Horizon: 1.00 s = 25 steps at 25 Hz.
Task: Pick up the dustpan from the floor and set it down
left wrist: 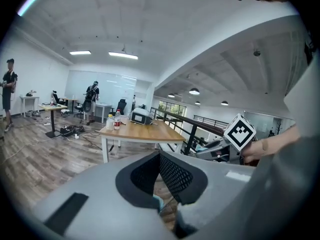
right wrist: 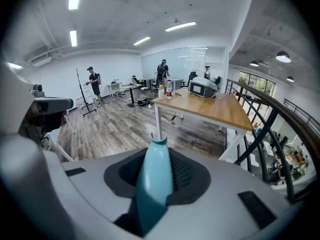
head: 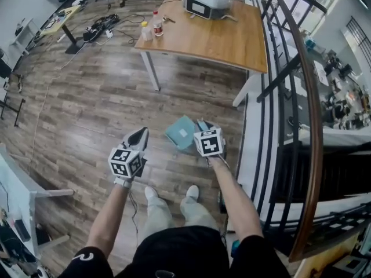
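The teal dustpan (head: pixel 181 133) hangs above the wooden floor in front of my feet, its pan tilted to the left of my right gripper (head: pixel 204 129). That gripper is shut on the dustpan's handle (right wrist: pixel 155 179), which sticks up between the black pads in the right gripper view. My left gripper (head: pixel 139 135) is held to the left of the dustpan, apart from it. Its jaws meet at the tips (left wrist: pixel 160 156) and nothing is between them. The right gripper's marker cube (left wrist: pixel 239 132) shows at the right of the left gripper view.
A wooden table (head: pixel 232 39) stands ahead with bottles (head: pixel 155 23) and a grey device (head: pixel 207 3) on it. A dark railing (head: pixel 290 97) runs along the right. Cables and desks (head: pixel 64 16) lie at the far left, a white desk (head: pixel 17 196) at near left. People stand far off (right wrist: pixel 93 84).
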Tool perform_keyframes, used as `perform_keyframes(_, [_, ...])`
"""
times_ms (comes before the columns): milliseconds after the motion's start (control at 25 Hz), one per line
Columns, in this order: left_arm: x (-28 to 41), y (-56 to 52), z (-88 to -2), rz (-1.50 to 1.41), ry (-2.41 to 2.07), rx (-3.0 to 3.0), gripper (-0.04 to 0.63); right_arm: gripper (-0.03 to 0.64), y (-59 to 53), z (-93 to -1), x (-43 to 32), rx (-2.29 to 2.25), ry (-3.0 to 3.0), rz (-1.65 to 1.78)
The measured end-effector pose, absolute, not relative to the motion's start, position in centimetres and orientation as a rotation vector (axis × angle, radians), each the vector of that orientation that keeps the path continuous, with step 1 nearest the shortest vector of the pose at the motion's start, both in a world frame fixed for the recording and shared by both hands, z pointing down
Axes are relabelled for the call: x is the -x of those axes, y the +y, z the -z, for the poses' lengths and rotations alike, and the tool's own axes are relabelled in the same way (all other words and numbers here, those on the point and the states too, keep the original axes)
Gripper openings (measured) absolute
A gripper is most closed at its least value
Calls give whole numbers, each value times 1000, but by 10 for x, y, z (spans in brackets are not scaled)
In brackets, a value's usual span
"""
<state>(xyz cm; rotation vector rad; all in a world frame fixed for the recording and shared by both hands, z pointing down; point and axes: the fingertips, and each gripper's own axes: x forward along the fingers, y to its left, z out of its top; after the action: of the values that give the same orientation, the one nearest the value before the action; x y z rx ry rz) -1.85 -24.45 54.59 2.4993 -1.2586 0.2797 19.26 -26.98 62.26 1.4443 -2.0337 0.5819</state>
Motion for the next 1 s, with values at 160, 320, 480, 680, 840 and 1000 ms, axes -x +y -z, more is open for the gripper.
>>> perform_keyframes(160, [12, -238, -515, -254, -1288, -2511, -3, 94, -272, -569, -198, -1438, -2071, -542])
perform_keyframes(320, [10, -236, -485, -210, -1331, -2522, -3, 94, -277, -521, -205, -1433, -2115, -494])
perform_keyframes(480, [15, -236, -459, -171, -1383, -2511, -3, 94, -282, -481, -215, -1442, -2141, -429])
perform_keyframes(680, [31, -234, -431, -137, -1443, -2504, -3, 94, -280, -442, -210, -1429, -2195, -375])
perform_keyframes(840, [40, -232, -417, -121, -1480, -2507, -3, 94, -276, -425, -207, -1420, -2225, -362])
perform_keyframes(1000, [45, -225, -414, -120, -1500, -2499, -3, 94, -270, -417, -200, -1405, -2255, -346])
